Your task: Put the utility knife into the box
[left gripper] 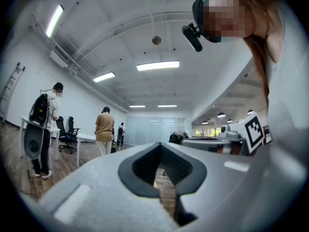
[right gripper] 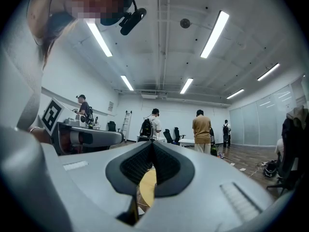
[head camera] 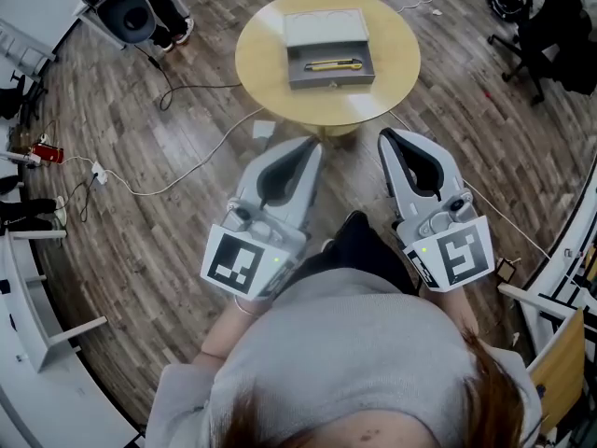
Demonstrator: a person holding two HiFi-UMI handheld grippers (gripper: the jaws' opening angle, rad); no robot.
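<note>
In the head view, the utility knife (head camera: 334,65) lay inside the open box (head camera: 331,83) on the round table (head camera: 256,63), well apart from both tools. The left gripper (head camera: 312,142) and right gripper (head camera: 385,134) hung level near the person, jaws together and empty. The placing looked done (perhaps only the lid remained). Any return should step clear of the cable (head camera: 140,193) on the wood floor (head camera: 140,250).

The left gripper view showed closed jaws holding nothing, with people (left gripper: 104,127) standing in a bright office.

The right gripper view showed closed jaws too, with the table's top behind them.
</note>
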